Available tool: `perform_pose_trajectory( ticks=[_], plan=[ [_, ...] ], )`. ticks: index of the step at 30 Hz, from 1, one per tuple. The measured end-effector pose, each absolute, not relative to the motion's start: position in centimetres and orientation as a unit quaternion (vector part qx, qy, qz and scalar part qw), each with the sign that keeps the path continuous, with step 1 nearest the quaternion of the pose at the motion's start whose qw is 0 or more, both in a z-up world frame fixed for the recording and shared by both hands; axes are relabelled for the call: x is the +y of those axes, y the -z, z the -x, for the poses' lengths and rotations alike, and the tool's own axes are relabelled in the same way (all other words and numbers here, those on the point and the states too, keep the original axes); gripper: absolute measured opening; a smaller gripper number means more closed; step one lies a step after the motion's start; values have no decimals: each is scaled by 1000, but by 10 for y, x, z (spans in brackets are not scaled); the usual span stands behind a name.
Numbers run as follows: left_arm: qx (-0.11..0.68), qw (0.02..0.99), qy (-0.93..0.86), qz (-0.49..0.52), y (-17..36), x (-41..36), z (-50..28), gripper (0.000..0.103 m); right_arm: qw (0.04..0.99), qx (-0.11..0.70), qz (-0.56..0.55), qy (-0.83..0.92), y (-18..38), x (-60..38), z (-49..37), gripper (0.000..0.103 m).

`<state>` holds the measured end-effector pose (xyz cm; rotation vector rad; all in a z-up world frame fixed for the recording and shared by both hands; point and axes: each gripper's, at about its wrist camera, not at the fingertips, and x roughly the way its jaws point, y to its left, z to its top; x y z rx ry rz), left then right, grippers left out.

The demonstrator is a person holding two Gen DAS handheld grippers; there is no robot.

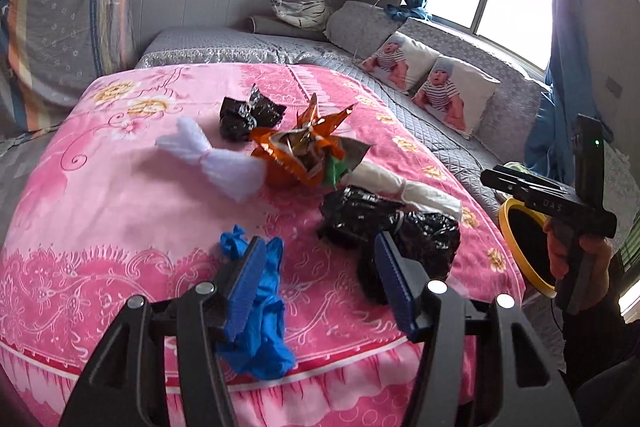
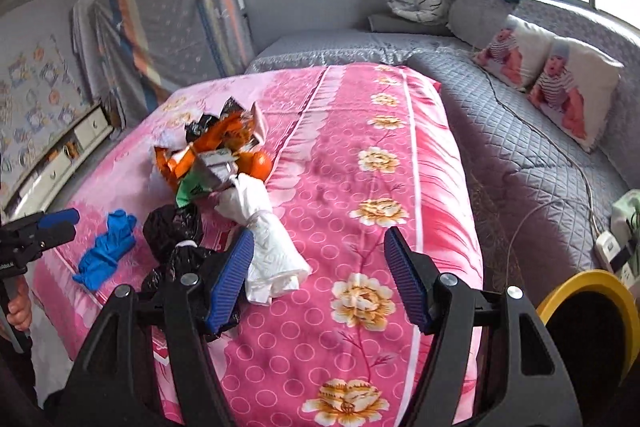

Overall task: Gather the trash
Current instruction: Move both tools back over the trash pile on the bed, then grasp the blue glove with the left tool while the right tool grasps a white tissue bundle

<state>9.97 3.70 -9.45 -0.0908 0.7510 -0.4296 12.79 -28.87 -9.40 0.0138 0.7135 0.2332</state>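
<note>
Blue glove (image 1: 258, 311) lies on the pink blanket (image 1: 120, 219), at its near edge, just left of the black bag (image 1: 394, 227). Its long axis runs away from the edge. The left gripper (image 1: 320, 287), jaws wide and empty, is nearer; the glove sits under its left finger. The right gripper (image 2: 320, 277) gapes empty too.

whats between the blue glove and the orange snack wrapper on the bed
In the left wrist view, only bare pink bedspread lies between the blue glove and the orange snack wrapper; a white twisted bag sits just left.
</note>
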Motion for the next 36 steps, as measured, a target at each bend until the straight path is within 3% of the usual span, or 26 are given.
perform_pose_trajectory(
  ticks=[10,28,32,34,36],
  plan=[
    [408,890,192,71,129,53,-100,54,888,426,101,-140,110,-243,-168,64],
    [437,881,172,62,140,54,-114,54,857,478,95,-166,140,-230,-200,56],
    [443,880,166,52,143,53,-118,54,853,487,89,-164,147,-230,-204,50],
    [446,879,162,50,145,53,-120,53,851,489,90,-167,149,-229,-205,46],
    [447,879,159,43,146,51,-121,44,850,491,91,-169,151,-227,-206,43]
  ],
)
